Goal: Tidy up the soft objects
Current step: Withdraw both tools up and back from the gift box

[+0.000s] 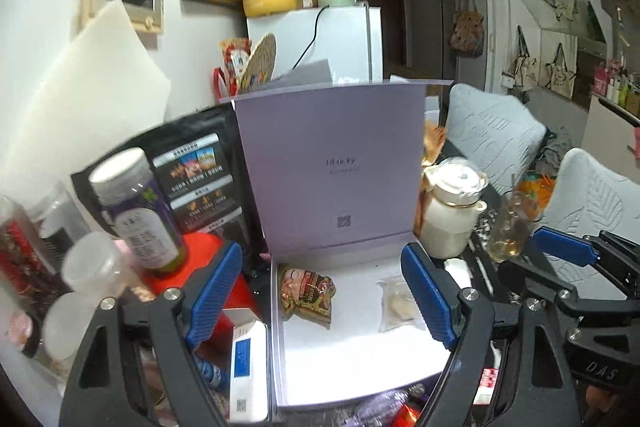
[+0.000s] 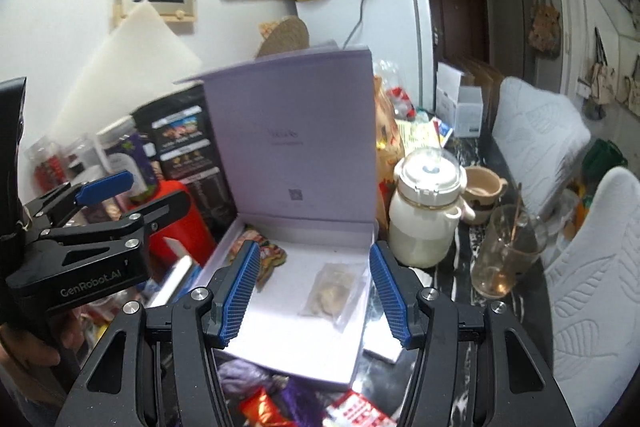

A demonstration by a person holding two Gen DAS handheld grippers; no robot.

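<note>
Open lilac box (image 1: 356, 359), lid upright at far side, holds red snack packet (image 1: 307, 298) left, clear pouch (image 1: 398, 305) right. Left gripper (image 1: 328, 301) and right gripper (image 2: 316, 293) both spread wide, empty.

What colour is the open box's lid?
Pale lilac, on the box lid, clearest in the left wrist view.

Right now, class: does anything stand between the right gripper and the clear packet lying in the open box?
Nothing visible does. The right gripper is open, and the clear packet lies uncovered on the floor of the lavender box; the brown snack packet lies apart, to its left.
</note>
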